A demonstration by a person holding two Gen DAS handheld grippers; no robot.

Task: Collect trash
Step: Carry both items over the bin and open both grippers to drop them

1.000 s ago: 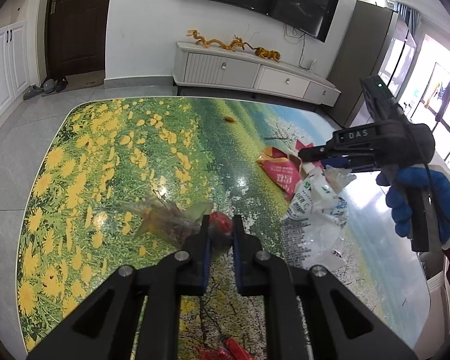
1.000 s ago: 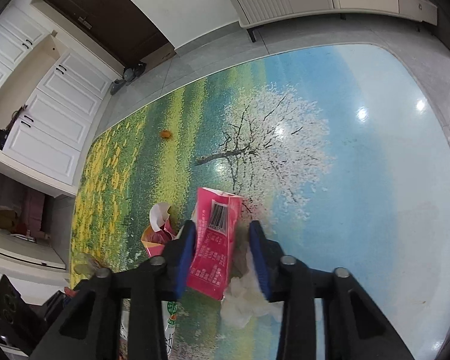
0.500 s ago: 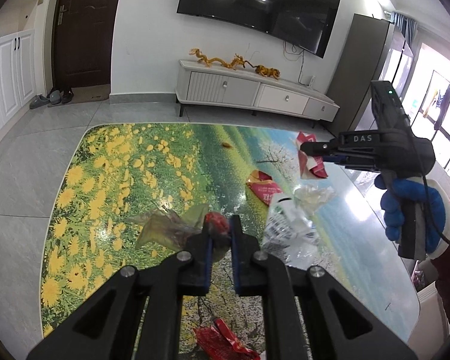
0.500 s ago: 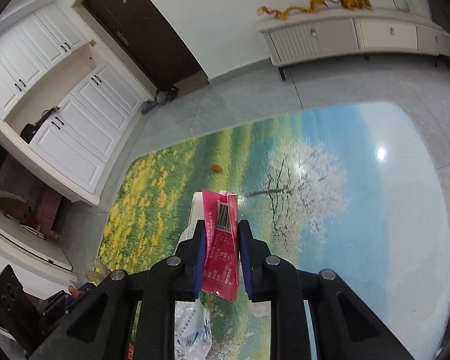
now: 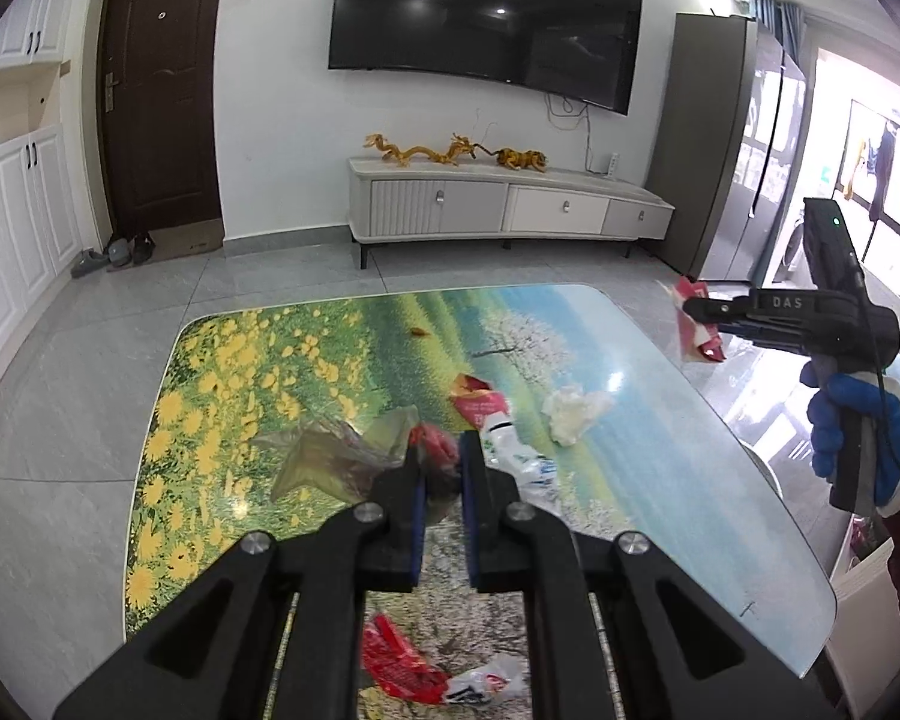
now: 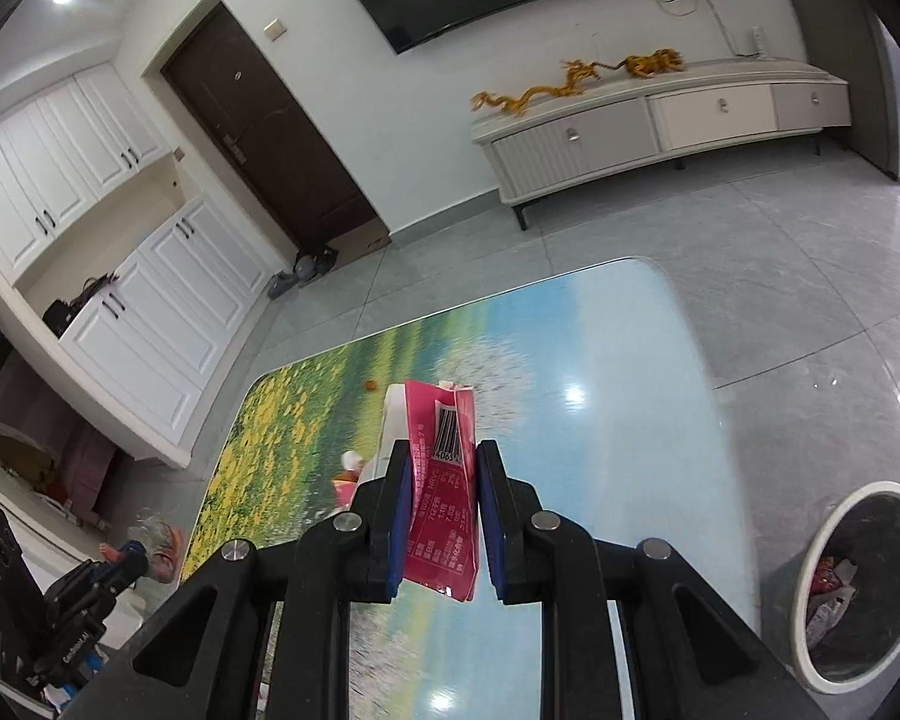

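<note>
My left gripper [image 5: 441, 468] is shut on a clear plastic bag [image 5: 336, 456] with a red lump in it, held above the picture-printed table [image 5: 270, 360]. My right gripper [image 6: 441, 480] is shut on a flattened pink carton [image 6: 441, 480] with a barcode, lifted above the table's right side; it also shows in the left wrist view [image 5: 696, 330]. On the table lie a red-and-orange wrapper [image 5: 480, 399], a crumpled white tissue [image 5: 573, 411], a white printed bag [image 5: 519, 462] and a red wrapper [image 5: 402, 666] near the front edge.
A grey trash bin [image 6: 858, 588] with a white rim and some wrappers inside stands on the floor right of the table. A small orange scrap [image 5: 419, 332] lies at the table's far side. A TV cabinet [image 5: 504, 210] stands against the far wall.
Both grippers have risen away from the table. The right gripper closed on the pink carton and lifted it up and to the right. The left gripper lifted the plastic bag.
</note>
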